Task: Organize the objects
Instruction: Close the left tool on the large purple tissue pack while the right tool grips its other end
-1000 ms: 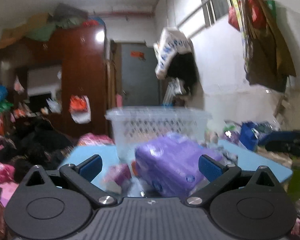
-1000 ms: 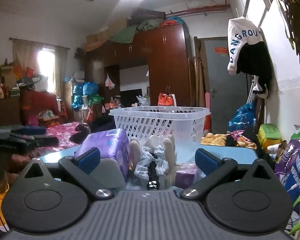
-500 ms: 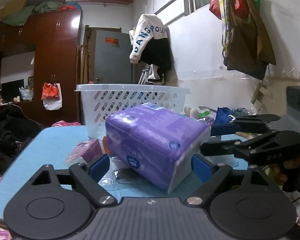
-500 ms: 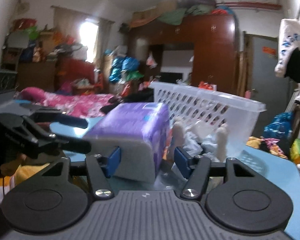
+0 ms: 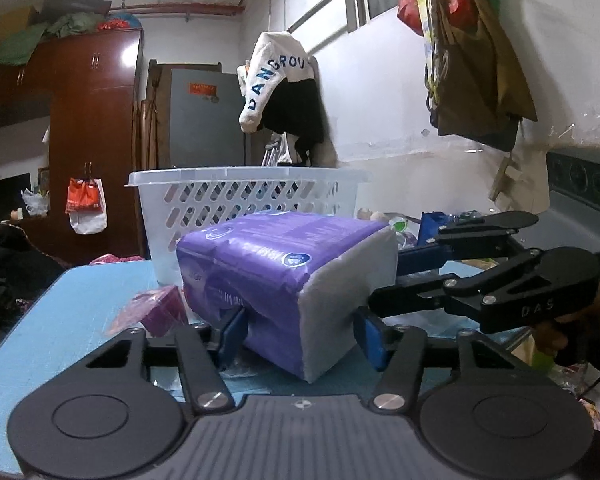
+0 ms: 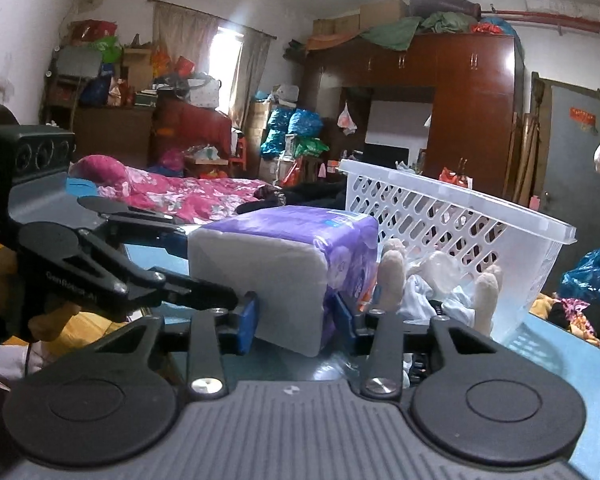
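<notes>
A purple tissue pack [image 5: 284, 276] lies on the blue table [image 5: 60, 320] in front of a white slatted basket [image 5: 244, 200]. My left gripper [image 5: 300, 332] is shut on the pack's near end, its blue pads pressing both sides. My right gripper [image 6: 292, 316] is shut on the pack [image 6: 284, 272] from the other side. Each gripper shows in the other's view: the right one [image 5: 404, 280] and the left one [image 6: 204, 264].
A pink packet [image 5: 156, 308] lies left of the pack. A stuffed toy with pale legs [image 6: 428, 280] lies between pack and basket [image 6: 452, 232]. A wardrobe, door and hanging clothes stand behind; a bed with pink bedding [image 6: 172, 196] is to the left.
Both grippers moved in on the tissue pack from opposite sides and closed from wide open onto it.
</notes>
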Tool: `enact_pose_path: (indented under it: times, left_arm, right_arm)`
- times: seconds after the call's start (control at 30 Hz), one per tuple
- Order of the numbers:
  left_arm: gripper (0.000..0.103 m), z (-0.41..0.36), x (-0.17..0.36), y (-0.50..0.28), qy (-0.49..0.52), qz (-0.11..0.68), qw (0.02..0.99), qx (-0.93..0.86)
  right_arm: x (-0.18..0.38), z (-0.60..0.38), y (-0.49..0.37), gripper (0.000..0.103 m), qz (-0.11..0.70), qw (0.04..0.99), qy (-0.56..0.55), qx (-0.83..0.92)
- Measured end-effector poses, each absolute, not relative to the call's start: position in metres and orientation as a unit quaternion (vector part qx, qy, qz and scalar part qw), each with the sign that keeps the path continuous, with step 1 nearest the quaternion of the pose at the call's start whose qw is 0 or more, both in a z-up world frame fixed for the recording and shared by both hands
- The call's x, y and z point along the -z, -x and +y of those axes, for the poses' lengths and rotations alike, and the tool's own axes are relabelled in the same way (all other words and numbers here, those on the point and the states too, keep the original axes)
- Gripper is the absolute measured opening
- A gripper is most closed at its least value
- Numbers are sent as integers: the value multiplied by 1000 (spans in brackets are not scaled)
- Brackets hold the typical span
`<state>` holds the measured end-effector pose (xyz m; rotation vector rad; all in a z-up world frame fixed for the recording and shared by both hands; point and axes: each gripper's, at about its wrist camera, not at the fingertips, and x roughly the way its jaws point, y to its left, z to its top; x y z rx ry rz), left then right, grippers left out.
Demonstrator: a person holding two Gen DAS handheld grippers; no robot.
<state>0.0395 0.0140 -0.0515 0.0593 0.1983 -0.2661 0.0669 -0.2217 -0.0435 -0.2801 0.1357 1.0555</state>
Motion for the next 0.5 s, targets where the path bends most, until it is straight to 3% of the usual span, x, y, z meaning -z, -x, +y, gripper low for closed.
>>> enact_pose_path:
  times: [0.5]
  left_arm:
    - [55,4,21,-8,-54,23,986,155]
  right_arm:
    - [14,-231,-47,41,-11,874,124,-470]
